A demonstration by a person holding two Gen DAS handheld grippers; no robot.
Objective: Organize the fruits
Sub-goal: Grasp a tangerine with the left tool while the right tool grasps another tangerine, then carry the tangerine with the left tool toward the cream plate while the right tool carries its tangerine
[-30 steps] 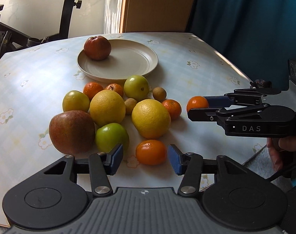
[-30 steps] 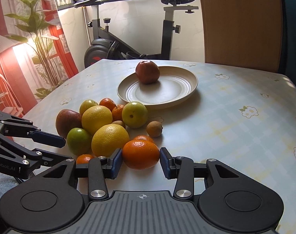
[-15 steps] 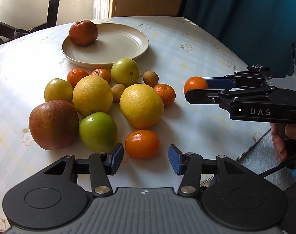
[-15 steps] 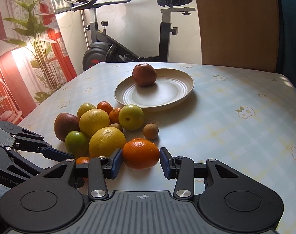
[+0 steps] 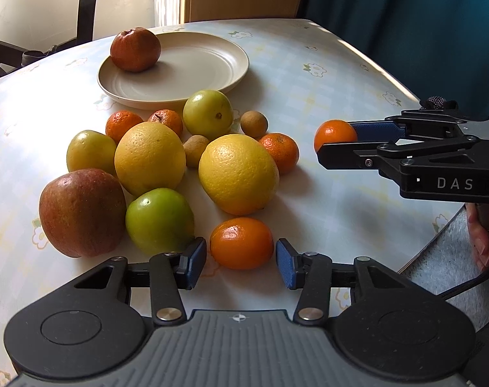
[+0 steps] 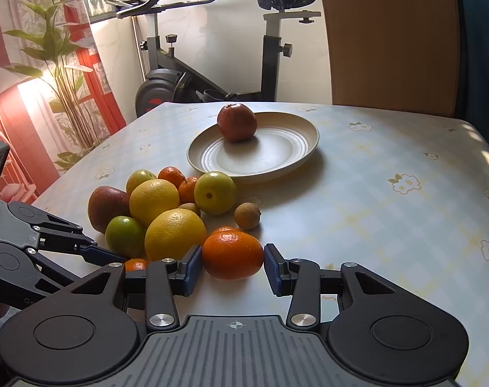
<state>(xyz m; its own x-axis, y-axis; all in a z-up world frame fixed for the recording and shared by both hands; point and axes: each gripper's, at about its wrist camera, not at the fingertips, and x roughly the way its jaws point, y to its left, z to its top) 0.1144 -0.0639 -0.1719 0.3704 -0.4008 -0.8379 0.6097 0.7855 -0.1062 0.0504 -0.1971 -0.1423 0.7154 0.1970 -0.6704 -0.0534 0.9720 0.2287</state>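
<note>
A small mandarin [image 5: 241, 242] lies on the table at the near edge of the fruit pile. My left gripper [image 5: 241, 266] straddles it. Its jaws are closing, and a thin gap still shows at each pad. From the right wrist view only the left gripper's fingers [image 6: 97, 251] and a sliver of that mandarin [image 6: 136, 263] show. My right gripper [image 6: 233, 271] is shut on a second mandarin [image 6: 231, 254] to the right of the pile, also seen from the left wrist as the right gripper [image 5: 337, 143]. A cream plate [image 5: 212, 74] at the back holds one red apple [image 5: 135, 50].
The pile holds a big red apple [image 5: 81, 211], a green apple [image 5: 159, 219], two large yellow citrus [image 5: 238, 174], more mandarins and small brown fruits. The table edge [image 5: 437, 235] runs close on the right, beside a person's hand [image 5: 483, 235]. An exercise bike [image 6: 212, 74] stands behind the table.
My left gripper has come lower and closer to the pile, and its jaws have narrowed around the small mandarin. The right gripper keeps still with its mandarin.
</note>
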